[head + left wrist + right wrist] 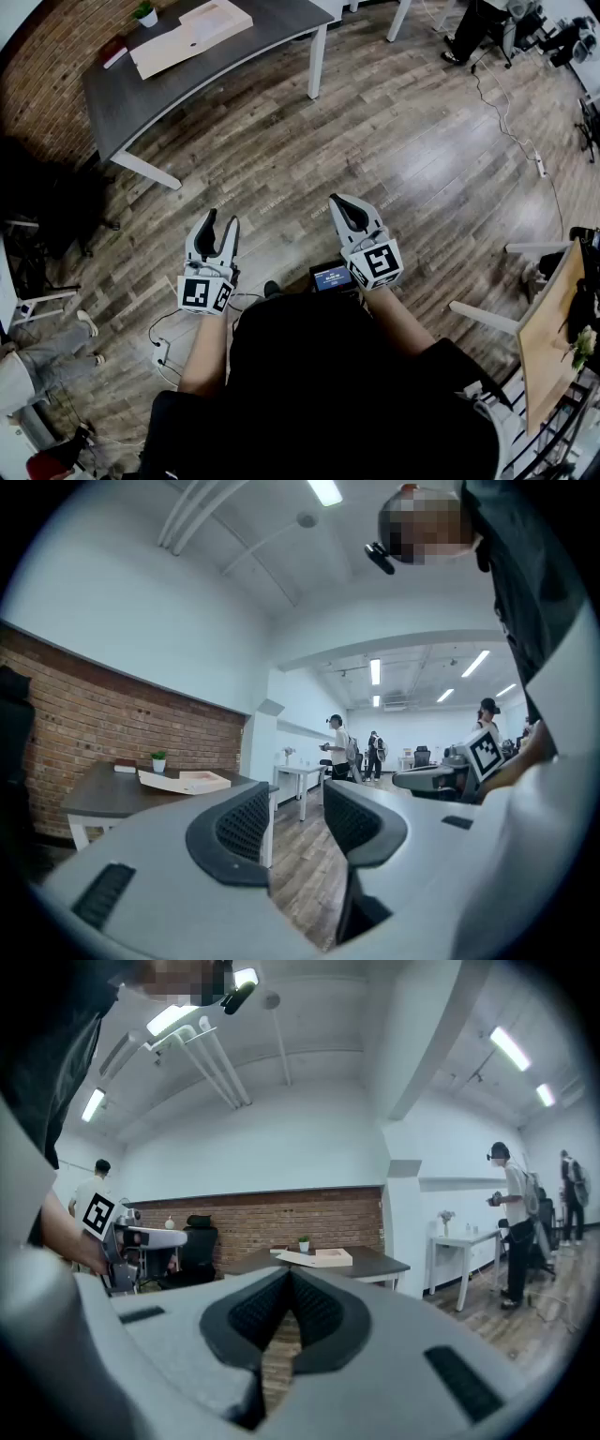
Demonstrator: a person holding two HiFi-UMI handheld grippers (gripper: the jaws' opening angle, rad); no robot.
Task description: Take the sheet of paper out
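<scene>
A flat pale box (190, 35) lies on a dark table (122, 98) at the far left, well away from both grippers; I cannot make out a separate sheet of paper. The same box (183, 781) shows in the left gripper view, and the box (319, 1258) shows in the right gripper view. My left gripper (219, 225) is held level over the wooden floor, its jaws open with nothing between them (295, 799). My right gripper (337, 201) hangs beside it, jaws shut at the tips and empty (290, 1274).
A small potted plant (145, 13) and a red book (114, 52) sit on the dark table. Cables and a power strip (540, 167) run over the floor at right. A wooden board (547, 328) leans at the right edge. People (338, 747) stand by white desks (298, 772) farther off.
</scene>
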